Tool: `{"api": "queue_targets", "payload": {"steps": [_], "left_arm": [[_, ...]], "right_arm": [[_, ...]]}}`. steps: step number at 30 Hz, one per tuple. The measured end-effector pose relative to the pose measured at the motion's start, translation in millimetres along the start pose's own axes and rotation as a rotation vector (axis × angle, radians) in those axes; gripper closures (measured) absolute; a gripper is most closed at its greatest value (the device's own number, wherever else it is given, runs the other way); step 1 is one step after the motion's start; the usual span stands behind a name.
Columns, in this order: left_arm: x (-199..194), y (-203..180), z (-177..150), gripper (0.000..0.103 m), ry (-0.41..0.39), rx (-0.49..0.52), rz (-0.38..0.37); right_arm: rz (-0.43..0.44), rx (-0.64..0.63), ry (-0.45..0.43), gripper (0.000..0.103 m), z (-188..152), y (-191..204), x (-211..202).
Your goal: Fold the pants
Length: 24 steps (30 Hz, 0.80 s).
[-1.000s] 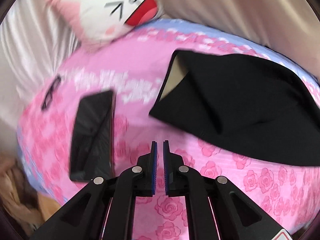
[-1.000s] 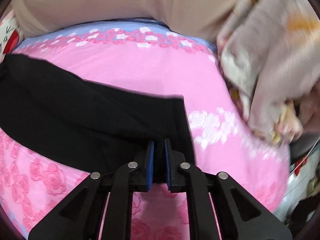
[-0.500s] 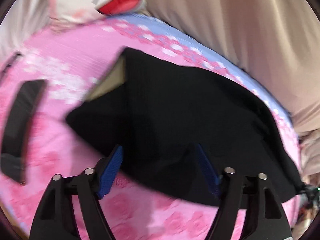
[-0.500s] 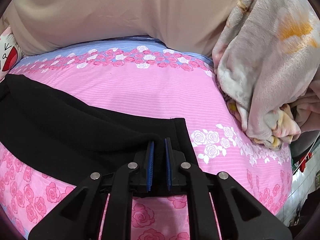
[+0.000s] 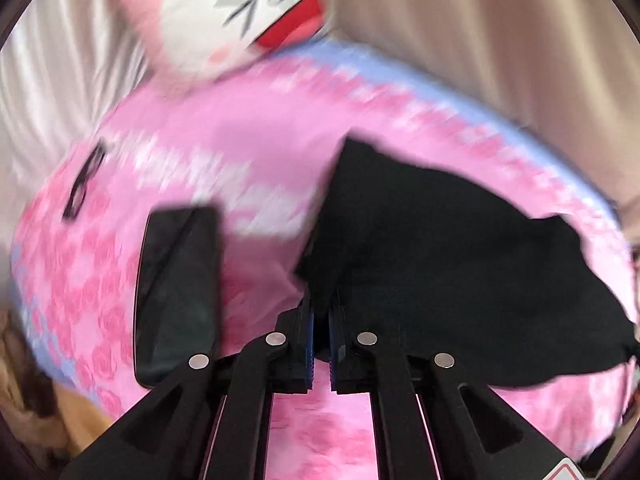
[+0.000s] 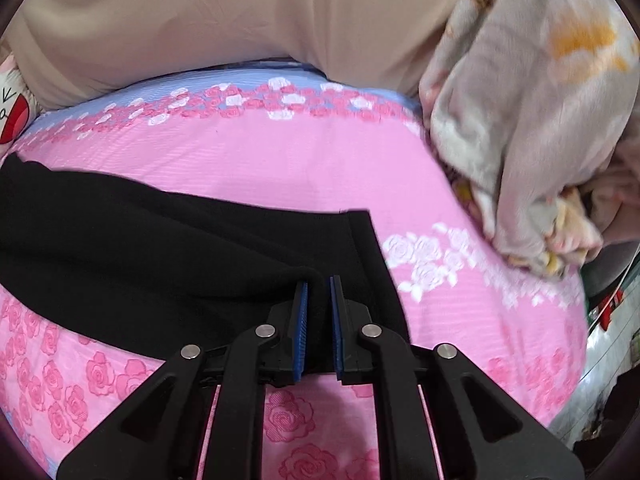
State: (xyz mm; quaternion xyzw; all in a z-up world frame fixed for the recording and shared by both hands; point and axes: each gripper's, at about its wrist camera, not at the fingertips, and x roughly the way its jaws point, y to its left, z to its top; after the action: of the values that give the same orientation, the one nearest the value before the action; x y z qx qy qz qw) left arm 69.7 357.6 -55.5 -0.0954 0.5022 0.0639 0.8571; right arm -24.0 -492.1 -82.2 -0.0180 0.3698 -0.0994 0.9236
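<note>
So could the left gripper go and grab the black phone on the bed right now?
Probably not yet. The phone lies bare on the pink bedsheet just beside the left gripper with nothing between them, but that gripper is clamped on the black pants. It would have to let go first.

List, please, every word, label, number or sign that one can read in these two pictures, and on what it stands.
No text can be read.
Sticker on the left gripper: cut off, unreadable.
Plush toy: only drawn face marks, no letters.
Black pants, bedsheet: no writing visible.
</note>
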Motion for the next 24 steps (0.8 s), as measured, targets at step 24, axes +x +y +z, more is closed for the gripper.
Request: {"api": "queue_targets", "payload": {"steps": [24], "left_arm": [[19, 14, -9, 0.089, 0.011, 0.108, 0.164]], "right_arm": [[-0.044, -0.039, 0.132, 0.069, -47, -26, -24]]}}
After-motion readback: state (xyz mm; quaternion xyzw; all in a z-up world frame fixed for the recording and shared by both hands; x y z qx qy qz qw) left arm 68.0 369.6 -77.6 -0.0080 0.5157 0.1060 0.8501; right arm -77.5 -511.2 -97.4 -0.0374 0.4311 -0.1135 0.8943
